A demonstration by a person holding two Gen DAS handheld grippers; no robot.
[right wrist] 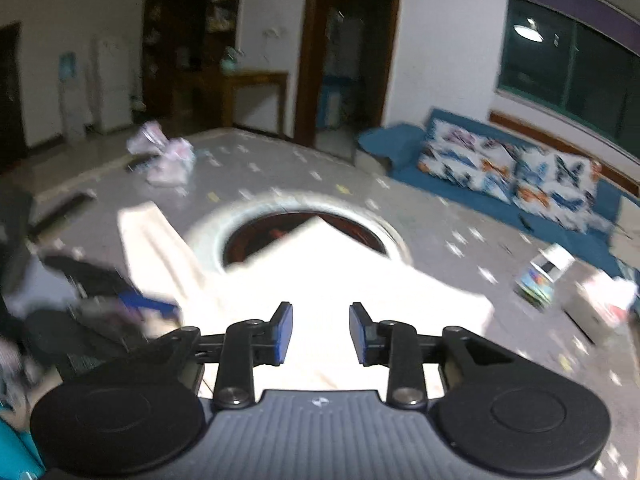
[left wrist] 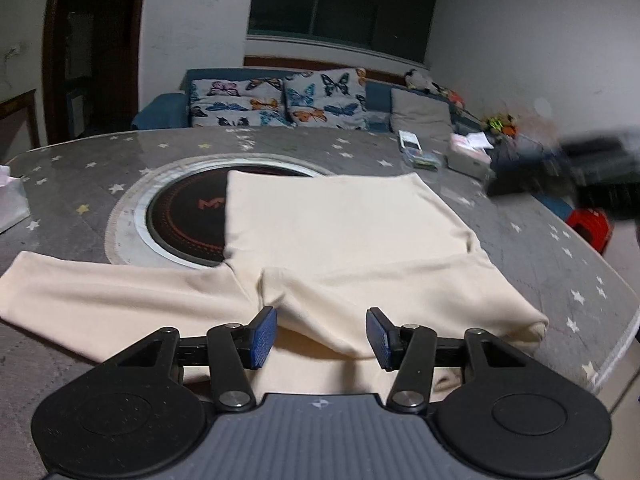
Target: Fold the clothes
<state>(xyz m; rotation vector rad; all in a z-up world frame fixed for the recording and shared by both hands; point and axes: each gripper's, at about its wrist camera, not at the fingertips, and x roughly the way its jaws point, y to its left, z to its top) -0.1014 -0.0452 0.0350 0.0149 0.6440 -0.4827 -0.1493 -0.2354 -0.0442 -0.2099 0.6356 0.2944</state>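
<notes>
Between the blue pads of the left gripper point(left wrist: 322, 338): nothing held; fingers stand wide apart, low over the near edge of a cream garment point(left wrist: 340, 240).

Right gripper point(right wrist: 320, 334): fingers likewise parted, somewhat narrower, empty, above the same garment point(right wrist: 320, 280). That view is smeared with motion; detail poor.

Garment: one item, pale cream, long-sleeved top by its shape. Lies on a grey star-patterned tablecloth point(left wrist: 520, 248), partly over a round black hotplate point(left wrist: 184, 216) set in the table's middle. Body flat, far edge straight. Right sleeve appears already turned in across the chest; left sleeve point(left wrist: 100, 296) lies stretched out sideways. Partly folded, by that showing.

Handling, as judged: light, soft, limp knit; will sag and drag from any single hold, not slippery, not fragile. Best taken by pinching a hem, cuff or shoulder seam, where the cloth is doubled and a thin pinch bites well.

Beyond: a tissue packet point(left wrist: 12, 204) at the left, small boxes point(left wrist: 468, 156) at the far right of the table, a blue sofa with butterfly cushions point(left wrist: 280, 100).
</notes>
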